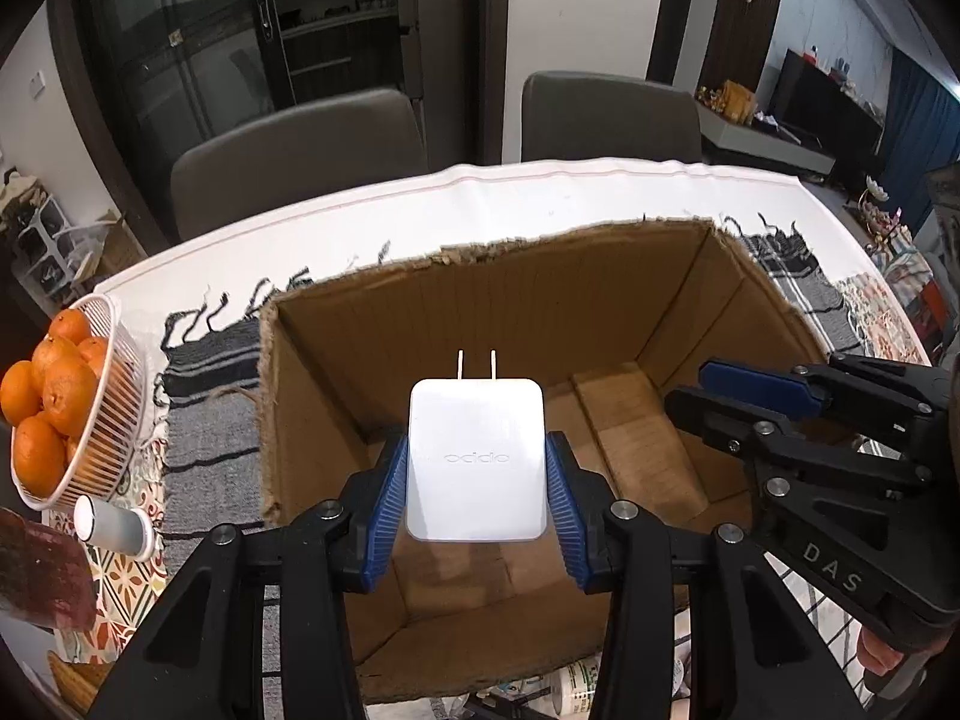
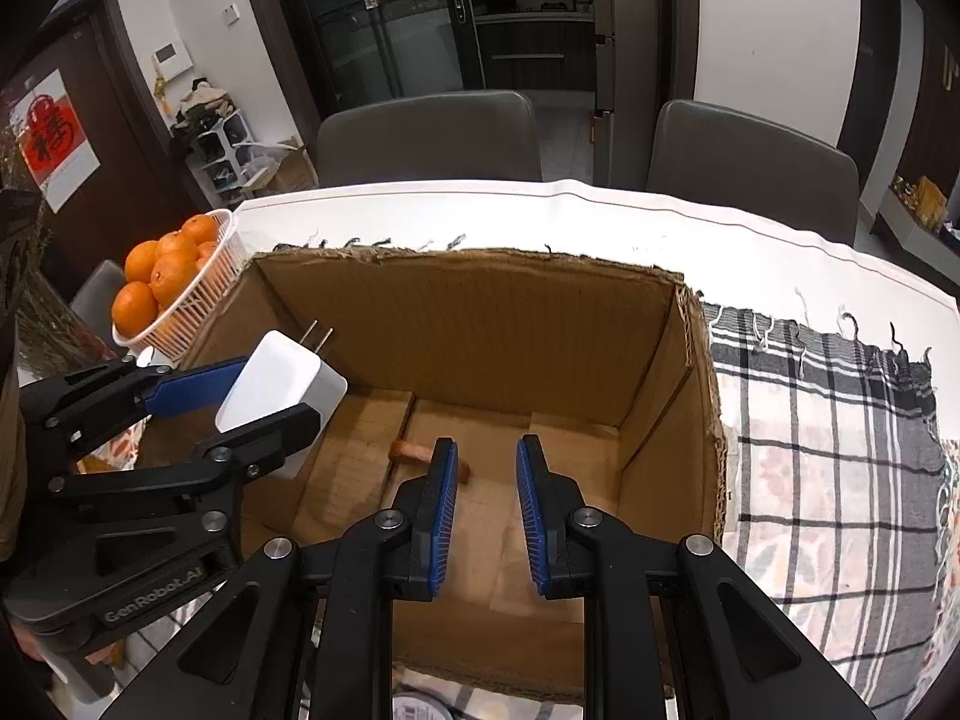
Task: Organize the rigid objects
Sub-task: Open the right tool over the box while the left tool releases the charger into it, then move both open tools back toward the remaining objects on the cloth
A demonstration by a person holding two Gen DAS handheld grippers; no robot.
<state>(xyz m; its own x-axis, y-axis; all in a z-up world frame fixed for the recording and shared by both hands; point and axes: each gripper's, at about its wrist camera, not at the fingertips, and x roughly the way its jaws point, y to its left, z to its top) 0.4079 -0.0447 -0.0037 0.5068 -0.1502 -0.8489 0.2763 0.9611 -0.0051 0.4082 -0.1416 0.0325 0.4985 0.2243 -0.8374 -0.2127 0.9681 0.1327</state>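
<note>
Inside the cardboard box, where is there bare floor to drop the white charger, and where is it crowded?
The cardboard box floor is mostly bare: open along the far wall and toward its right wall. A small brown object lies mid-floor. The charger, clamped in the left gripper, hangs over the left part. The right gripper, holding nothing, crowds the near middle.
</note>
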